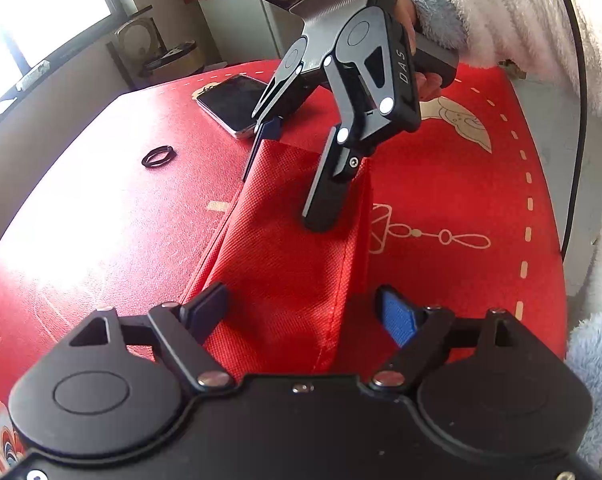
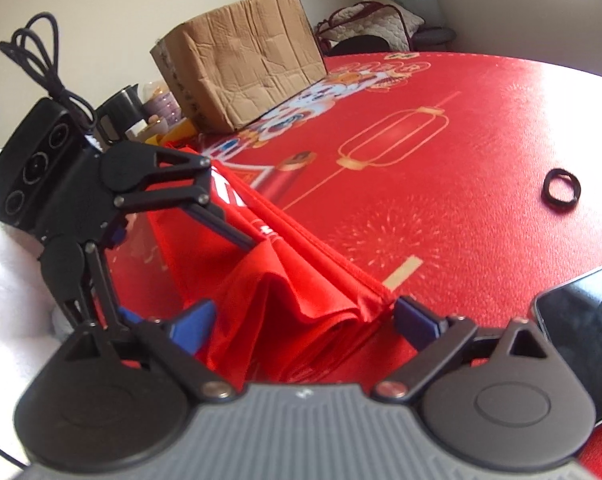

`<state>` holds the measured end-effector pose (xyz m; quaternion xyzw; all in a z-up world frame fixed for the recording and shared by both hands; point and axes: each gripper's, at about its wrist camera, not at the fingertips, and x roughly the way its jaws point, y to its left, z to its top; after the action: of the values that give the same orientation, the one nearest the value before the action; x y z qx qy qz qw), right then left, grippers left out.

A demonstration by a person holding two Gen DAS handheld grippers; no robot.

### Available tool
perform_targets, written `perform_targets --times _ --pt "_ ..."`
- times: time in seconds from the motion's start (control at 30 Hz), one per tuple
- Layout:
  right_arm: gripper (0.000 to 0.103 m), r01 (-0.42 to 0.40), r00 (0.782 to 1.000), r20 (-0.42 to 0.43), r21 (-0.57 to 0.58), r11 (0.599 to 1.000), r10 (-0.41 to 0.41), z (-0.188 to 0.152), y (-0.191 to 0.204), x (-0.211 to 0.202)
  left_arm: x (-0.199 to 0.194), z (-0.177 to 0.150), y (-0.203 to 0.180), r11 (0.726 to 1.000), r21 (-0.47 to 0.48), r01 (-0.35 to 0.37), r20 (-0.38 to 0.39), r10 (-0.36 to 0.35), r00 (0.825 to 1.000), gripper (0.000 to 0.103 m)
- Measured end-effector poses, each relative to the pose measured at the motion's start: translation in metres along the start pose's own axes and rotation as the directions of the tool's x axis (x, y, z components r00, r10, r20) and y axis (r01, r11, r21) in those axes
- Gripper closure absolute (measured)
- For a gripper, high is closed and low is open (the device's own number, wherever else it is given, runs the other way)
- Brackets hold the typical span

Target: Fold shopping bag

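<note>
Slack in the red shopping bag (image 1: 285, 248), lower centre, lies between both my spread grippers, left gripper (image 1: 301, 312) and right gripper (image 2: 301, 320), so a shallow pinch could let the folded layers spring open.

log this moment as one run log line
step: fold bag | left gripper: open, astride bag | right gripper: open, astride far end | table: phone, ring
</note>
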<state>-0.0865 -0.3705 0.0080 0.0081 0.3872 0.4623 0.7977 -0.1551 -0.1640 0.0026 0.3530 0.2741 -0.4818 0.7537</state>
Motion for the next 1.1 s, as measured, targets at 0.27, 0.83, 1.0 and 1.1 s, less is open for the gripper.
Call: perform_targets --times 0.27,0.83,1.0,1.1 --pt "0.04 0.188 0.981 0.054 -0.072 0.98 -0.184 -0.019 0.05 0.005 0.007 0.001 0.005 0.999 -0.044 -0.033 -0.015 0.032 0.999 0.0" --pt "0.079 0.61 0.786 0.465 -0.474 0.635 -0.408 -0.046 0.161 -0.018 -0.05 0.035 -0.021 0.946 0.233 -0.225 0.219 0.174 0.96 0.009" --pt "0.079 0.71 0.702 0.573 -0.611 0.35 -0.423 -0.06 0.188 -0.01 -0.07 0.033 -0.036 0.925 0.231 -0.302 0.297 0.228 0.927 0.01" --pt "0.08 0.729 0.665 0.613 -0.659 0.188 -0.427 -0.073 0.196 -0.002 -0.075 0.026 -0.04 0.923 0.207 -0.325 0.307 0.254 0.917 0.032"
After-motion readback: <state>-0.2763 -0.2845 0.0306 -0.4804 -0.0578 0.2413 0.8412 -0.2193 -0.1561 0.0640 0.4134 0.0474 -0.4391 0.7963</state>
